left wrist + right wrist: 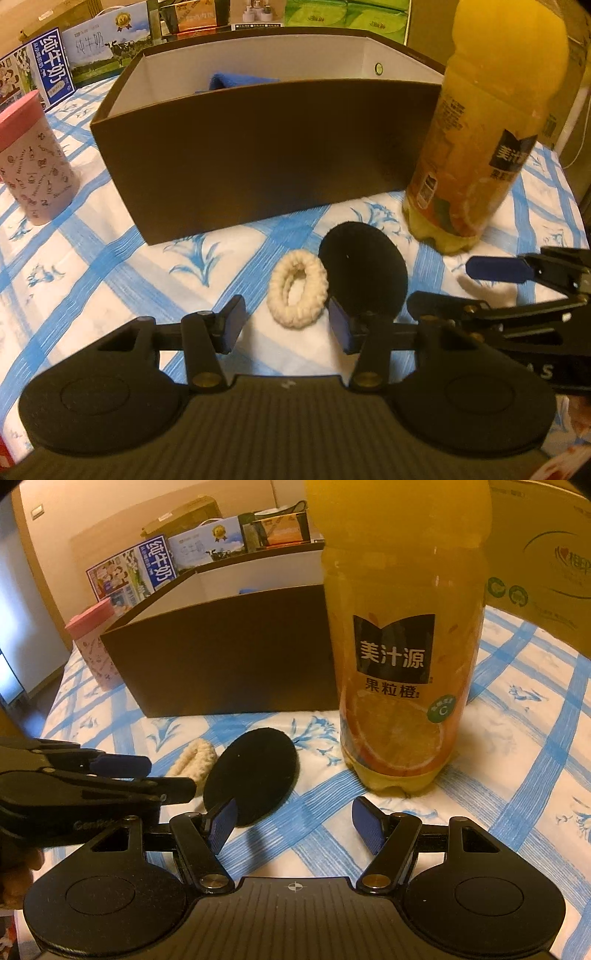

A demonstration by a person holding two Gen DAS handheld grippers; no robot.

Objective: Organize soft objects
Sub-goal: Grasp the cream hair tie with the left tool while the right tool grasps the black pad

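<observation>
A cream knitted ring (pixel 297 288) lies on the blue-checked cloth, touching a flat black round pad (pixel 364 266). My left gripper (pixel 286 326) is open, its fingers to either side of the ring's near edge. In the right wrist view the ring (pixel 195 755) and the black pad (pixel 251 775) lie at the left. My right gripper (pixel 293 825) is open and empty, its left finger (pixel 223 823) over the pad's near edge. A brown box (pixel 258 147) stands behind, with a blue cloth (pixel 236 79) inside.
A tall orange juice bottle (pixel 402 646) stands right of the box, close in front of my right gripper. A pink patterned cup (pixel 35 158) stands left of the box. Milk cartons (pixel 51 74) and boxes line the back. The right gripper (pixel 517 291) shows in the left wrist view.
</observation>
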